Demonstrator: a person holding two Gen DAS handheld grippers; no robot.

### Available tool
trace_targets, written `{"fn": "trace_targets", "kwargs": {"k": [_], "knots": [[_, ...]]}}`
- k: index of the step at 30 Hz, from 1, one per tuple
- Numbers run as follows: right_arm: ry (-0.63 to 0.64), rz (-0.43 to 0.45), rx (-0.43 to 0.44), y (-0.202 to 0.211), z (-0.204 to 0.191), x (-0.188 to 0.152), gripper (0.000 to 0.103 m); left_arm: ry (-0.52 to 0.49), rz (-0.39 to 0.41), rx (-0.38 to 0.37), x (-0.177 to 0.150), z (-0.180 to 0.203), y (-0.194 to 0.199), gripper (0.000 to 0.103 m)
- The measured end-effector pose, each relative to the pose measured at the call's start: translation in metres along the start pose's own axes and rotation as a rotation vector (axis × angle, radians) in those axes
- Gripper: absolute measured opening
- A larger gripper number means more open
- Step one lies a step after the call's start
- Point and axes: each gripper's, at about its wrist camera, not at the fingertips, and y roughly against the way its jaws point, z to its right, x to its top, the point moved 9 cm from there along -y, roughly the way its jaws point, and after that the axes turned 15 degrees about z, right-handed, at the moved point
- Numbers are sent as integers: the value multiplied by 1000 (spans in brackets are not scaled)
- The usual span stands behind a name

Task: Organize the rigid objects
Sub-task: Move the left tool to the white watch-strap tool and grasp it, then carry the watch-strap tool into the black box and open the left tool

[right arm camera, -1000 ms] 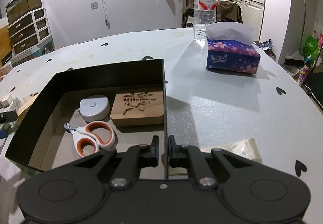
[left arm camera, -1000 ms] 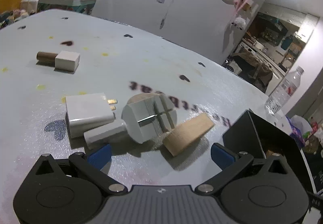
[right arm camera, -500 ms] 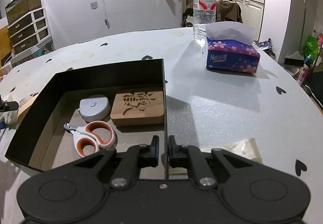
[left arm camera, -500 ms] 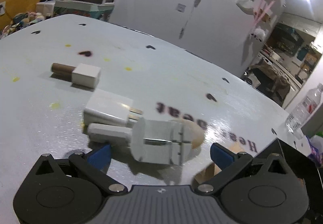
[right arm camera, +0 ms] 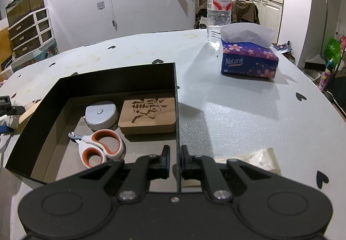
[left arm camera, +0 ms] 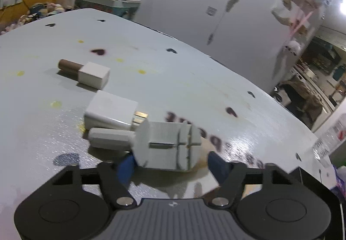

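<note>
My left gripper [left arm camera: 173, 166] is open, its blue pads on either side of a grey round tool with a handle [left arm camera: 160, 144] lying on the table. A white plug adapter [left arm camera: 110, 110] touches the tool's far side. A white cube on a brown cylinder [left arm camera: 90, 73] lies farther back. My right gripper [right arm camera: 174, 162] is shut on the near right wall of a black box [right arm camera: 175, 88]. The box holds a grey tape measure [right arm camera: 100, 114], a carved wooden block [right arm camera: 148, 114] and orange-white clippers [right arm camera: 101, 147].
A water bottle [right arm camera: 218, 6] and a blue tissue pack [right arm camera: 248, 58] stand at the table's far right. A clear plastic scrap [right arm camera: 257, 160] lies by the right gripper. A wooden wedge [right arm camera: 28, 112] lies left of the box. The table [left arm camera: 194, 84] drops off beyond.
The left gripper has moved forward and left toward the grey tool, which now sits between its pads. Its jaws have narrowed. The right gripper has not moved.
</note>
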Motion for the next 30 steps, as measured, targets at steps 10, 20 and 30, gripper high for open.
{"fn": "trace_targets", "kwargs": {"k": [10,20,30], "knots": [[0,0,0,0,0,0,10,44,15,-16,2,-6,5,62],[2,-1,0,0,0,0,10,-115,122,-205,12,32,49,62],[-2,-1,1,0,0,0,10,-515,74,-634,-16,123,101,62]]}}
